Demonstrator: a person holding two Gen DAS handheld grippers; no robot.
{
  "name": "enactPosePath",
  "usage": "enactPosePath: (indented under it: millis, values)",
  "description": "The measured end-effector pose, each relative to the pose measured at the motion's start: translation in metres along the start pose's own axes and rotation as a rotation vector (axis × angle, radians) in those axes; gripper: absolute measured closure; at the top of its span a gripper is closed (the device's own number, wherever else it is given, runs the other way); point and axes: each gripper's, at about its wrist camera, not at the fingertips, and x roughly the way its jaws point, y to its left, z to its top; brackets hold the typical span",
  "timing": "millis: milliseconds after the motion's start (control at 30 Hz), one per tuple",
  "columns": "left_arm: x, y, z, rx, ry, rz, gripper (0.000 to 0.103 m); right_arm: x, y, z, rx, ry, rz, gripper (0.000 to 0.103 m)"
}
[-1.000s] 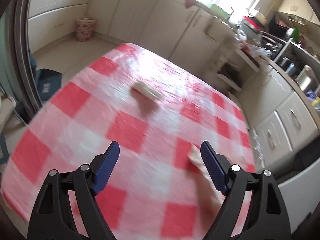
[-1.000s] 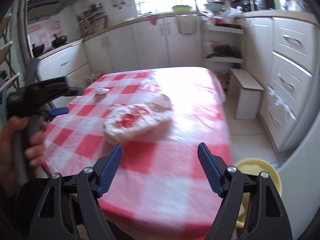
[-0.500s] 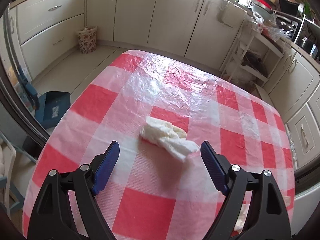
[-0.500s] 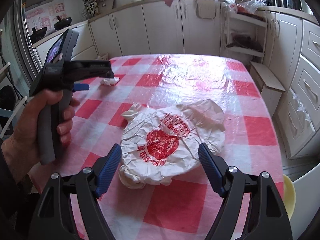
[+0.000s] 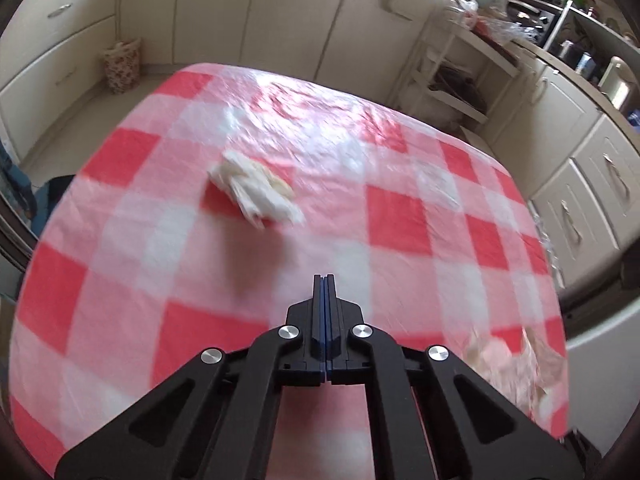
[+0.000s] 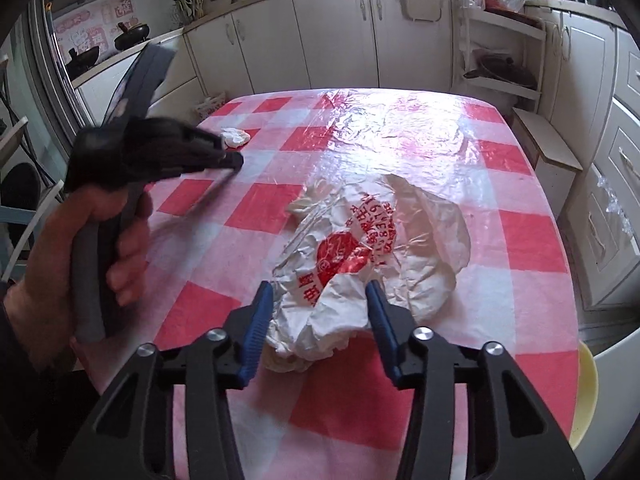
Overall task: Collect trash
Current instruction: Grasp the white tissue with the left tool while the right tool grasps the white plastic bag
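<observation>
Left gripper (image 5: 324, 280) had its blue pads pressed flat together with nothing between them, hanging over the red-and-white checked tablecloth (image 5: 400, 224). Crumpled white tissue (image 5: 256, 192) lay on the cloth ahead of it and a bit to the left, apart from the tips, not touched. In the right wrist view the same tissue showed as a small white wad near the far left side of the table, just past the left gripper's nose. A hand (image 6: 80, 248) gripped the grey handle of that left gripper, blurred. Right gripper (image 6: 320, 292) had jaws part way in, having just been closing, with the near end of the crumpled white plastic bag (image 6: 360, 252) with red print between the blue pads; pads looked right against the bag's sides, but whether they actually pressed it I couldn't tell for sure. Bag sat on the cloth around the table's middle, closer to the near edge, spread out behind the fingers toward the right. In the left wrist view a blurry edge of the bag showed at the lower right corner of the table. Yellow bowl-like container (image 6: 584, 392) peeked out below the table's right near corner. Cream kitchen cabinets (image 6: 336, 36) ran behind the table, small patterned bin (image 5: 122, 64) on the floor by the far left cabinets.
</observation>
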Motion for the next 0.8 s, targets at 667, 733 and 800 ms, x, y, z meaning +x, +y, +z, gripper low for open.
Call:
enactPosePath:
  millis: [667, 733, 800]
  values:
    - [-0.084, 0.013, -0.096, -0.055, -0.068, -0.053, 0.037, -0.063, -0.020, -0.055, -0.049, -0.002, 0.030, 0.067]
    - [-0.083, 0.015, -0.072, -0.052, -0.111, -0.012, 0.030, -0.059, -0.018, -0.055, -0.050, -0.008, 0.036, 0.066]
    - [-0.070, 0.017, -0.043, -0.047, -0.120, 0.034, 0.026, -0.059, -0.017, -0.056, -0.050, -0.011, 0.043, 0.064]
